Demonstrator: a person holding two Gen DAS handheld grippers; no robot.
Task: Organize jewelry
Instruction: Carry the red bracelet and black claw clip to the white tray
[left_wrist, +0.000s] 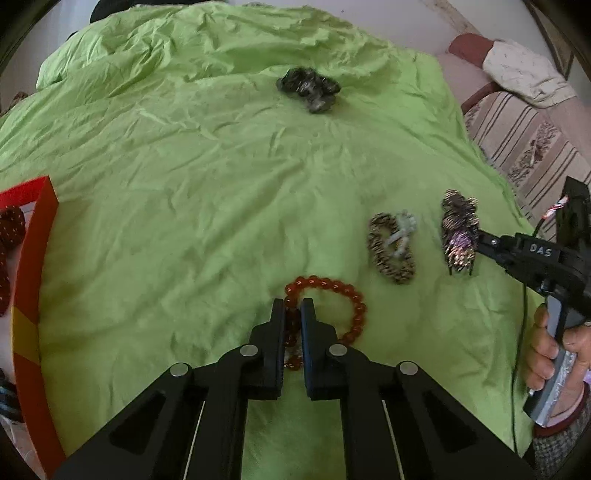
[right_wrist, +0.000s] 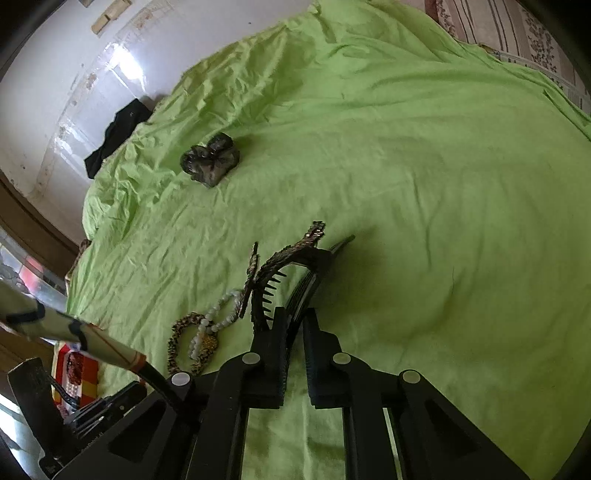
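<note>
A red bead bracelet (left_wrist: 355, 300) lies on the green sheet (left_wrist: 184, 184), and my left gripper (left_wrist: 293, 306) is shut on its near-left side. To the right, a sparkly black hair claw clip (left_wrist: 458, 229) stands on the sheet with my right gripper (left_wrist: 480, 240) shut on its edge. In the right wrist view the hair claw clip (right_wrist: 291, 254) rises just ahead of my right gripper (right_wrist: 294, 314), its black teeth pinched between the fingers. A leopard-print scrunchie with a pale bead string (left_wrist: 391, 251) lies between the two grippers.
A dark scrunchie (left_wrist: 308, 88) sits far back on the sheet. A red and yellow box (left_wrist: 33, 258) stands at the left edge with a red dotted item (left_wrist: 11, 229) inside. A striped cushion (left_wrist: 528, 147) borders the right side. A person's hand (left_wrist: 546, 350) grips the right handle.
</note>
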